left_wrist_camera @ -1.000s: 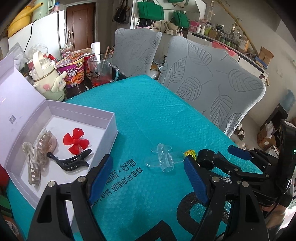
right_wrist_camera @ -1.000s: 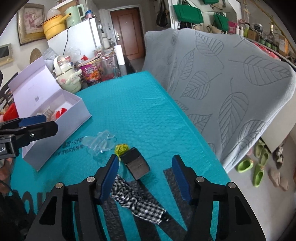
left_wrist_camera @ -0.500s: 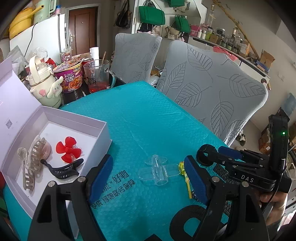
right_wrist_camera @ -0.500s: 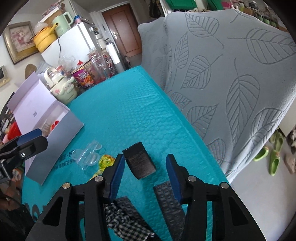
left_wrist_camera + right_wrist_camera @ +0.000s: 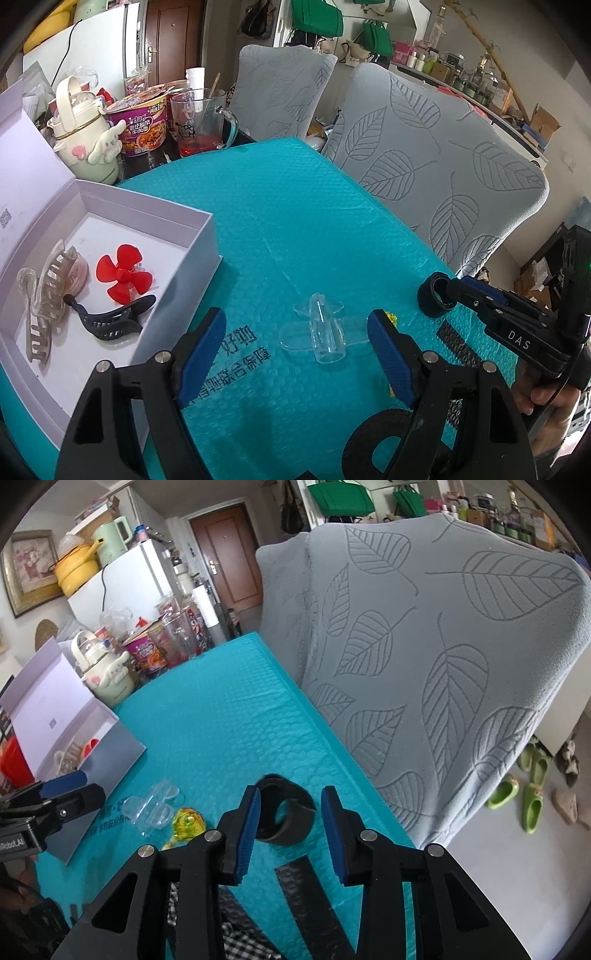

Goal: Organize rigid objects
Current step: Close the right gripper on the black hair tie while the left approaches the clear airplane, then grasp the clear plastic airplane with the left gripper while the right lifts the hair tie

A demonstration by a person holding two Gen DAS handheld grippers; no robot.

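Note:
My right gripper is shut on a black ring-shaped band and holds it lifted above the teal table cover; it also shows in the left wrist view. My left gripper is open and empty, its fingers either side of a clear plastic clip lying on the cover. The clear clip and a yellow-green piece lie left of the right gripper. An open white box at the left holds a red flower clip, a black clip and beige claw clips.
At the table's far end stand a cream kettle, a noodle cup and a glass mug. Grey leaf-pattern chairs line the right edge. A checked cloth lies under the right gripper.
My right gripper has closed on the black band and lifted it off the cover. My left gripper has moved in closer around the clear clip.

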